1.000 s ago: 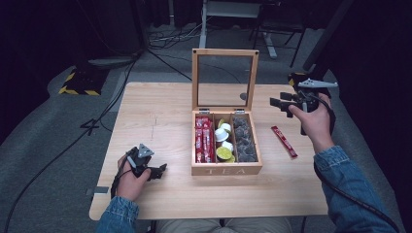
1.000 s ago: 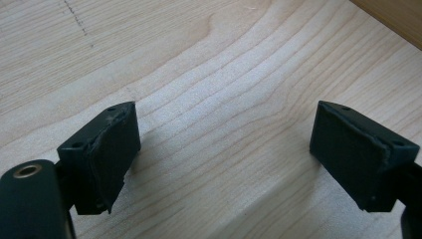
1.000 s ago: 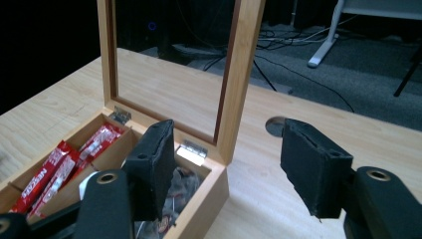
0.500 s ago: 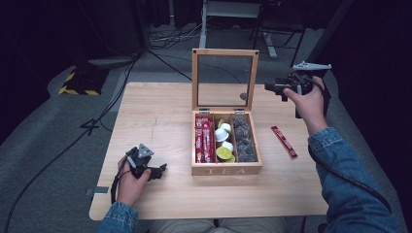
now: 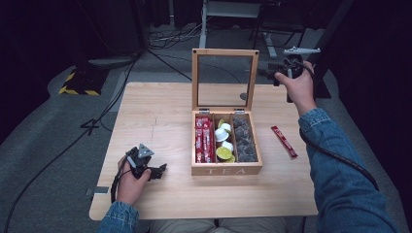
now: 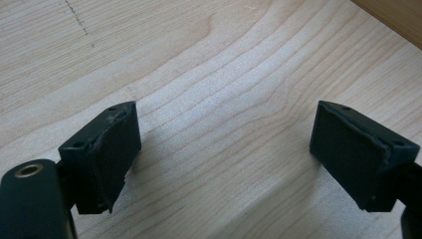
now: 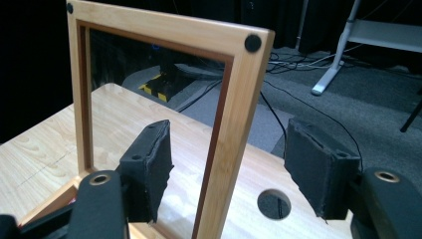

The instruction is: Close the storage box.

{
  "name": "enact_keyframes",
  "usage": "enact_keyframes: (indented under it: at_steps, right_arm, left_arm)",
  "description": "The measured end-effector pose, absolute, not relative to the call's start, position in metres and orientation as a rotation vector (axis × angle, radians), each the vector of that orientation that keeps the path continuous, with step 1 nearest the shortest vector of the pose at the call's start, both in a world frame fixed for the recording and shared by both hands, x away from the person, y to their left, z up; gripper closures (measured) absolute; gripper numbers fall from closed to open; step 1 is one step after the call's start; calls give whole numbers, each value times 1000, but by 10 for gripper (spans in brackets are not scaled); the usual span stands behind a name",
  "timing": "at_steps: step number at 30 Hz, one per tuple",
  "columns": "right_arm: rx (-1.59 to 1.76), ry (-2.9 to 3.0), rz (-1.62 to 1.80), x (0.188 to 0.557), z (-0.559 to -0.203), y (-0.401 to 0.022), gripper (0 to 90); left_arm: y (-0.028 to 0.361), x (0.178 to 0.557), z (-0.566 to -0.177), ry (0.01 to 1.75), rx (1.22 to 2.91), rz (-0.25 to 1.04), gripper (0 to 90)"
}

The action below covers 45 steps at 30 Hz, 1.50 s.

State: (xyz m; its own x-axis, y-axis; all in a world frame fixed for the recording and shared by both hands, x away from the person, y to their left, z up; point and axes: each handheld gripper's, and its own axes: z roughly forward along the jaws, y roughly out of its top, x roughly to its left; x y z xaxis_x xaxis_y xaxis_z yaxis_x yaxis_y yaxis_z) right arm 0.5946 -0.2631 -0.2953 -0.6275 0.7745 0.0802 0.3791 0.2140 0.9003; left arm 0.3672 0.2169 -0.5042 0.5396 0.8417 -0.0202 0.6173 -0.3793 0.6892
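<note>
A wooden tea box (image 5: 226, 170) stands mid-table with its glass-paned lid (image 5: 225, 54) upright. Inside are red sachets (image 5: 204, 138), round pods (image 5: 223, 141) and dark pods (image 5: 244, 141). My right gripper (image 5: 269, 75) is held in the air just right of the lid's upper right edge, pointing left at it. In the right gripper view the lid's side rail (image 7: 239, 99) stands in the gap of the right gripper (image 7: 229, 164), and the pads do not touch it. My left gripper (image 5: 158, 171) rests open on the table at the front left, and between the pads of the left gripper (image 6: 224, 149) lies bare wood.
A loose red sachet (image 5: 283, 141) lies on the table right of the box. A round hole (image 7: 274, 203) is cut in the tabletop behind the lid. Cables and a striped floor marker (image 5: 77, 85) lie on the grey floor beyond the table.
The right hand has risen and moved away from me and left, from beside the box to the lid's upper right edge. The left hand has stayed put.
</note>
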Motion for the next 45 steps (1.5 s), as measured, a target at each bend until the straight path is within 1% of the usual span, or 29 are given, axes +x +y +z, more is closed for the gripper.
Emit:
enact_keyframes:
  at_steps: [6,8,9,18,28,33,45]
  right_arm:
    - [1063,2116,1400,611,-295,-254,366]
    - [1046,2135,1382,616,-296,-252,404]
    - [1037,2142,1367,620,-296,-250,409]
    - [1072,2136,1360,639,-303,-243,422]
    - [1086,2140,1383,650,-305,-235,440]
    - [1083,2150,1401,649,-304,-231,493]
    - [1070,2135,1429,629,-295,-233,497]
  left_arm:
    - [217,367,-504,1173,2126,444,129]
    - [217,367,-504,1174,2124,443,129]
    - [217,367,-504,1174,2124,443,129]
    - [217,368,-504,1174,2124,440,127]
    - [217,368,-504,1172,2132,439,127]
    - [217,368,-504,1171,2129,441,127]
    - [217,368,-504,1171,2130,441,127]
